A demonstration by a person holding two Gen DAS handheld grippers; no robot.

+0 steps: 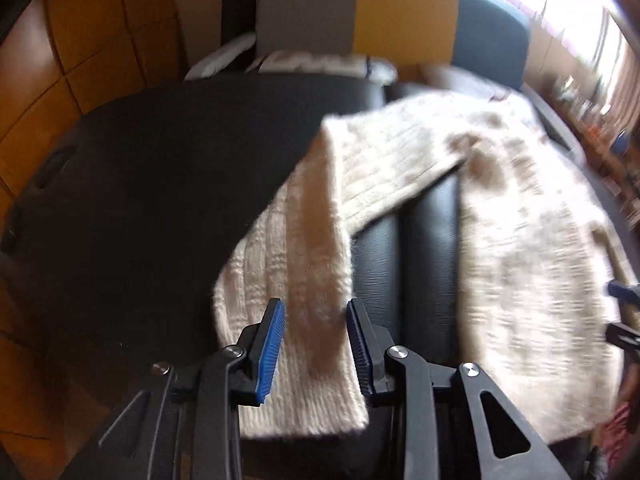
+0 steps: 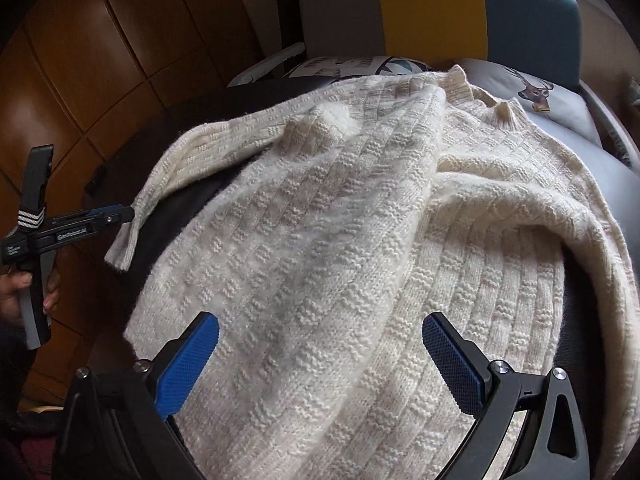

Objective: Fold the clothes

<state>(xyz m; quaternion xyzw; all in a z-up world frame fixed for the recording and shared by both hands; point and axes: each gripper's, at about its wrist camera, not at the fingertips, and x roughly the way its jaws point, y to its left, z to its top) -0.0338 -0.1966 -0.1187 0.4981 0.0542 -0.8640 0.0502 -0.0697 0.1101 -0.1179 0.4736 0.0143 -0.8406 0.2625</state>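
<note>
A cream knitted sweater [image 2: 304, 220] lies spread on a black leather seat [image 1: 424, 256], collar [image 2: 464, 84] at the far end. One sleeve [image 1: 316, 240] runs toward the left gripper [image 1: 316, 344]. The blue pads pinch it, and the cuff [image 1: 304, 404] hangs past them toward the camera. From the right wrist view, that gripper [image 2: 130, 213] sits at the left, held by a hand [image 2: 16, 292], with the cuff [image 2: 122, 248] drooping from its tip. The right gripper [image 2: 320, 344] hovers wide open over the sweater's near hem, nothing between its fingers.
A black cloth [image 1: 140, 200] covers the seat's left side. Patterned cushions [image 2: 536, 92] lean against a grey, yellow and teal backrest [image 2: 432, 12] at the far end. Wooden cabinet doors [image 2: 100, 60] stand to the left. A bright window [image 1: 560, 8] is at the far right.
</note>
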